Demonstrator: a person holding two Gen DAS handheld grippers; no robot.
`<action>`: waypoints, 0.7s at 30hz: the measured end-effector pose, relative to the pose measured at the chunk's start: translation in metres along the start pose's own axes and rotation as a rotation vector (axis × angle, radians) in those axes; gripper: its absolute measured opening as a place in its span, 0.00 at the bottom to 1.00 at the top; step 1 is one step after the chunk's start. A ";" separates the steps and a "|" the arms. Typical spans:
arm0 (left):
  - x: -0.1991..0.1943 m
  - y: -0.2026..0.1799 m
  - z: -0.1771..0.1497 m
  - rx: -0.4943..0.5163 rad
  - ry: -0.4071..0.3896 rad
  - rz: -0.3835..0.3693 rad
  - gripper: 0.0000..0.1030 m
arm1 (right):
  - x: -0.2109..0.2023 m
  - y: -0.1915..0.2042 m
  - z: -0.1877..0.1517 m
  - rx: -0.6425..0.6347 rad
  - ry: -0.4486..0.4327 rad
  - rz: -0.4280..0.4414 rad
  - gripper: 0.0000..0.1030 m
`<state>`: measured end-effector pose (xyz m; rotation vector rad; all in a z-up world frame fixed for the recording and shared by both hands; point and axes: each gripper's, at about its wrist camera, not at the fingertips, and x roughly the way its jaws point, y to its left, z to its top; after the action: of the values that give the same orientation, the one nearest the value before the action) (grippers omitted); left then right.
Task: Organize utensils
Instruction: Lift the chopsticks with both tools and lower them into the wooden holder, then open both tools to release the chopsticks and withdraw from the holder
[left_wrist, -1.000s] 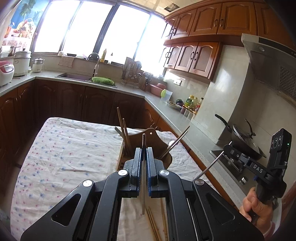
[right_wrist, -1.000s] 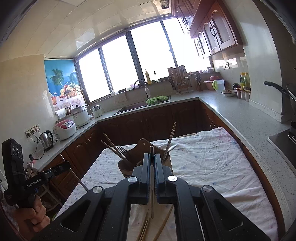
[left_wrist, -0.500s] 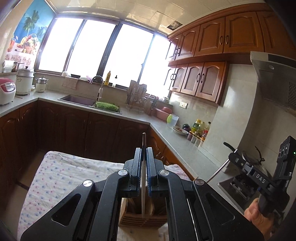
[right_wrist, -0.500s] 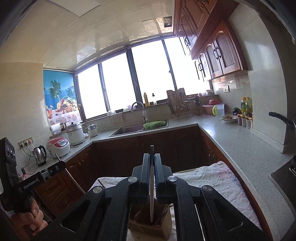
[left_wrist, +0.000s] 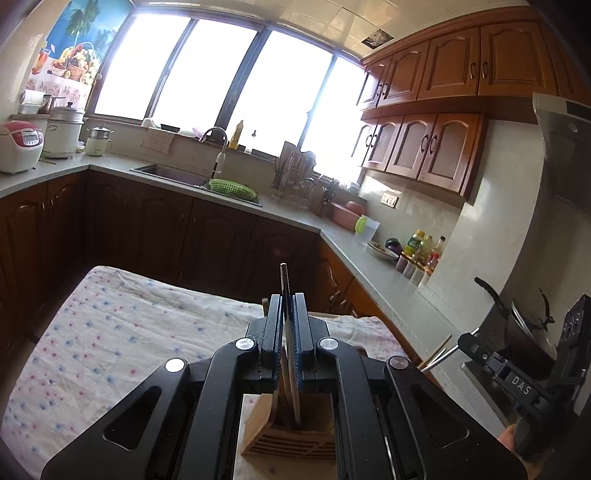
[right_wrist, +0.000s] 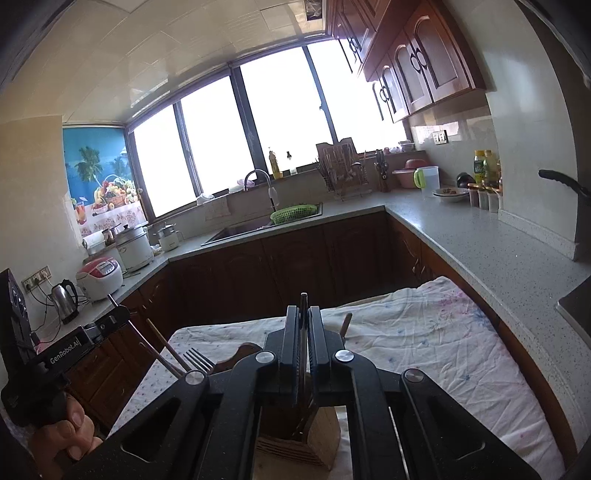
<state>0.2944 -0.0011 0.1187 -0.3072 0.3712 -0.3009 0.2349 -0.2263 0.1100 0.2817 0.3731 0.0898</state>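
The thin pale chopstick (left_wrist: 283, 291) clamped in my left claw (left_wrist: 285, 325) now stands lower against the room than half a second ago: the cloth-covered worktop (left_wrist: 110, 332) has come back into sight, and the slatted wooden utensil holder (left_wrist: 288, 439) fills more of the space below the fingers. Its long axis is upright, one end poking above the fingertips, the other reaching down into the holder. My right claw (right_wrist: 303, 328) is clenched on a thin dark chopstick (right_wrist: 303, 306), equally upright, its lower end down in the same holder (right_wrist: 317, 439).

Only the right wrist view shows the silver metal fork (right_wrist: 197, 360) and brown wooden chopsticks (right_wrist: 164, 345) leaning out of the holder's left side, with my left hand (right_wrist: 74, 432) on its handle. Only the left wrist view shows the dark wok (left_wrist: 517, 325) on the stove and utensil ends jutting rightward by my right device.
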 end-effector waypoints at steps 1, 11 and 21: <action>0.003 -0.002 -0.005 0.011 0.011 0.007 0.04 | 0.003 -0.002 -0.004 0.006 0.015 0.002 0.04; 0.018 0.000 -0.027 0.031 0.080 0.025 0.04 | 0.015 -0.004 -0.022 0.008 0.073 0.007 0.04; 0.020 -0.001 -0.026 0.041 0.092 0.032 0.05 | 0.017 -0.004 -0.020 0.018 0.080 0.004 0.05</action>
<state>0.3020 -0.0152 0.0902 -0.2478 0.4598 -0.2915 0.2431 -0.2230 0.0854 0.2971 0.4532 0.1020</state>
